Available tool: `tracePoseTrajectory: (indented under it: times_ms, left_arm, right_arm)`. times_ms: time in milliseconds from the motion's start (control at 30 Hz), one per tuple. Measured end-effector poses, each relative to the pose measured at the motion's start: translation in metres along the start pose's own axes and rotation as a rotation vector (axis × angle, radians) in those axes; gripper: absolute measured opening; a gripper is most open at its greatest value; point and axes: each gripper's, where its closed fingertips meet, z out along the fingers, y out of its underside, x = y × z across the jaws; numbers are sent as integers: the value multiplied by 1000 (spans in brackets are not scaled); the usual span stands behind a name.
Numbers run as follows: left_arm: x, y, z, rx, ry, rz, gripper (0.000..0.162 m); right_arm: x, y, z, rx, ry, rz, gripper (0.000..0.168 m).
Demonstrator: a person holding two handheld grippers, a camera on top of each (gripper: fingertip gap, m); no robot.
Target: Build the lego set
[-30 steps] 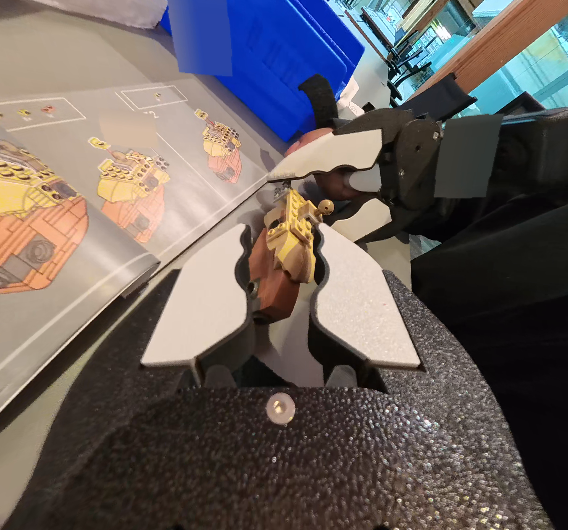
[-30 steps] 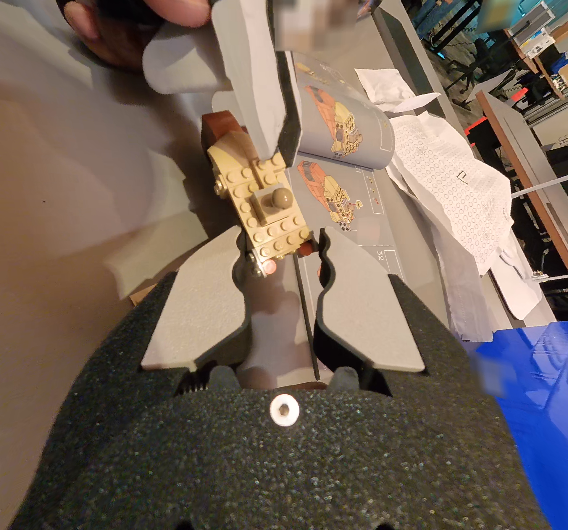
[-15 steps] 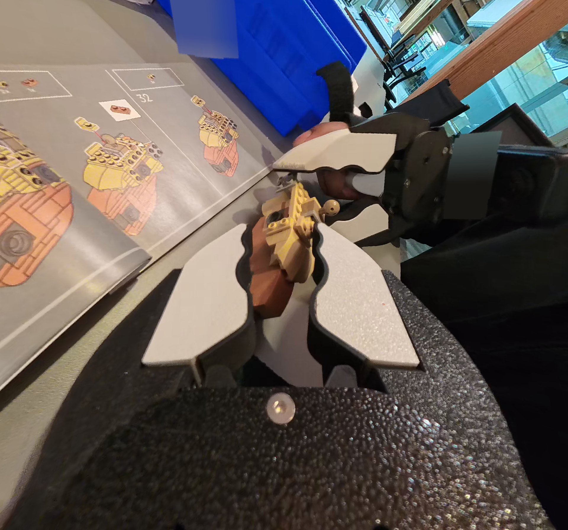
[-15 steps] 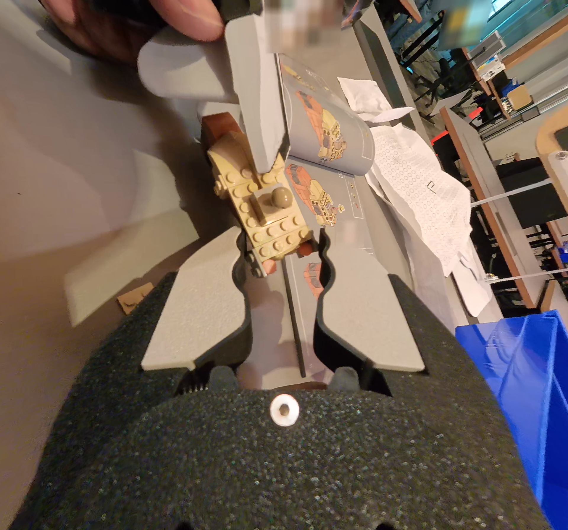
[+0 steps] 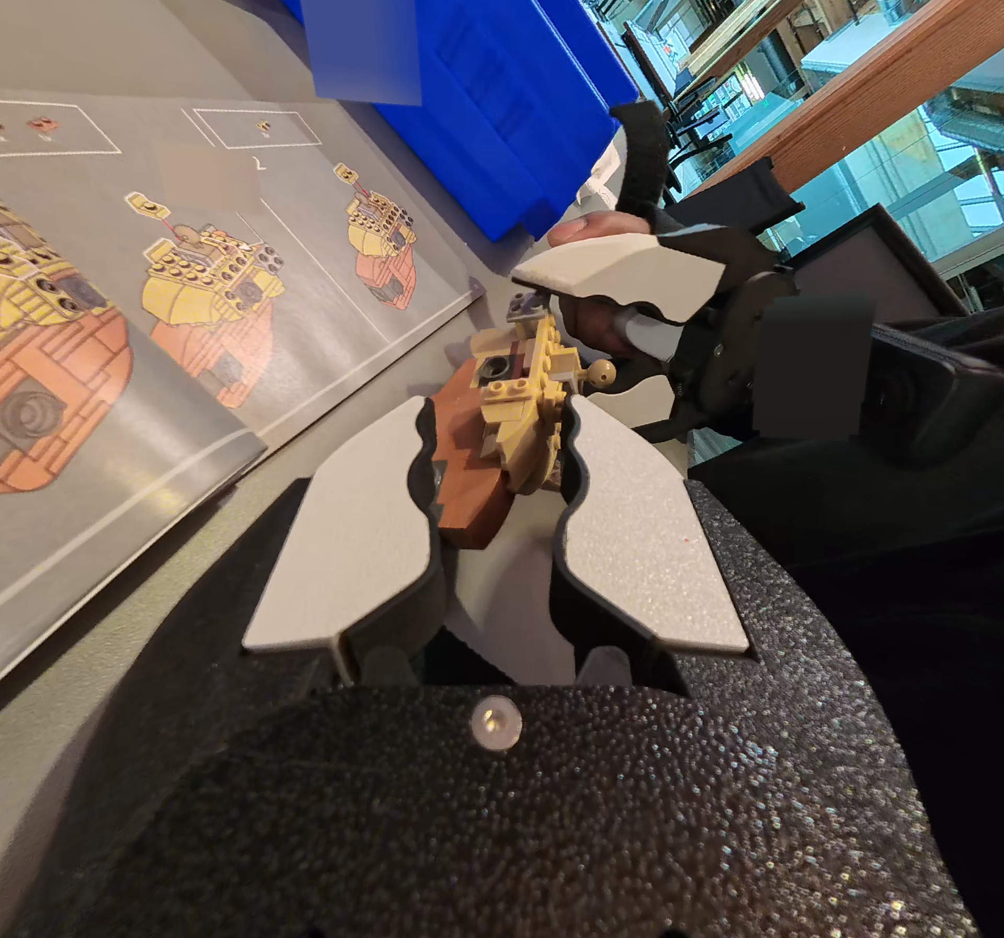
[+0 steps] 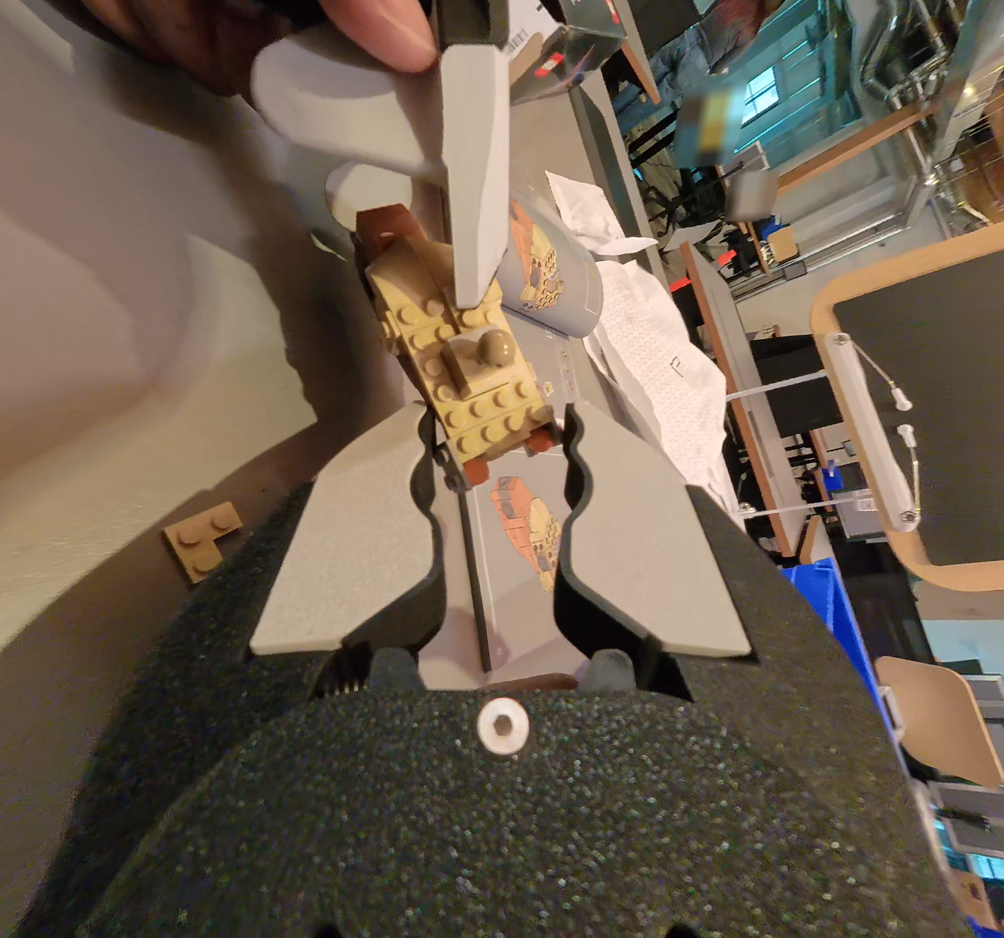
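A small lego model [image 5: 489, 433] with a brown hull and a tan studded top is held in the air over the grey table. My left gripper [image 5: 494, 417] is shut on its hull and tan deck. Its grey fingers [image 6: 472, 178] show at the top of the right wrist view, with a person's hand behind them. My right gripper [image 6: 497, 423] is shut on the other end of the model [image 6: 467, 368]. Its fingers [image 5: 614, 270] reach in from the right in the left wrist view. A small grey piece [image 5: 524, 308] sits at the upper fingertip.
The open instruction booklet [image 5: 217, 259] lies on the table to the left and under the grippers [image 6: 521, 520]. A blue bin [image 5: 478, 69] stands behind it. A loose tan L-shaped plate [image 6: 201, 539] lies on the table. White perforated bags [image 6: 652, 357] lie beyond the booklet. My two grippers' fingertips are within a few centimetres of each other.
Both grippers have swung together with the model held between them. The model sits the same in both grips. The loose tan plate has come into the right wrist view.
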Motion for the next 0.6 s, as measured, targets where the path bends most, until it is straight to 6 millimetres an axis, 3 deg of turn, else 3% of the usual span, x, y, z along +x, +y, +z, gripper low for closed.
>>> tracePoseTrajectory:
  times_ms: [400,600]
  left_arm:
    - [5,-4,-3,16,6,48,44]
    - [12,-7,-4,16,-16,177,38]
  right_arm:
    - [7,-7,-5,16,95,-103,45]
    - [10,-10,-7,29,118,-128,45]
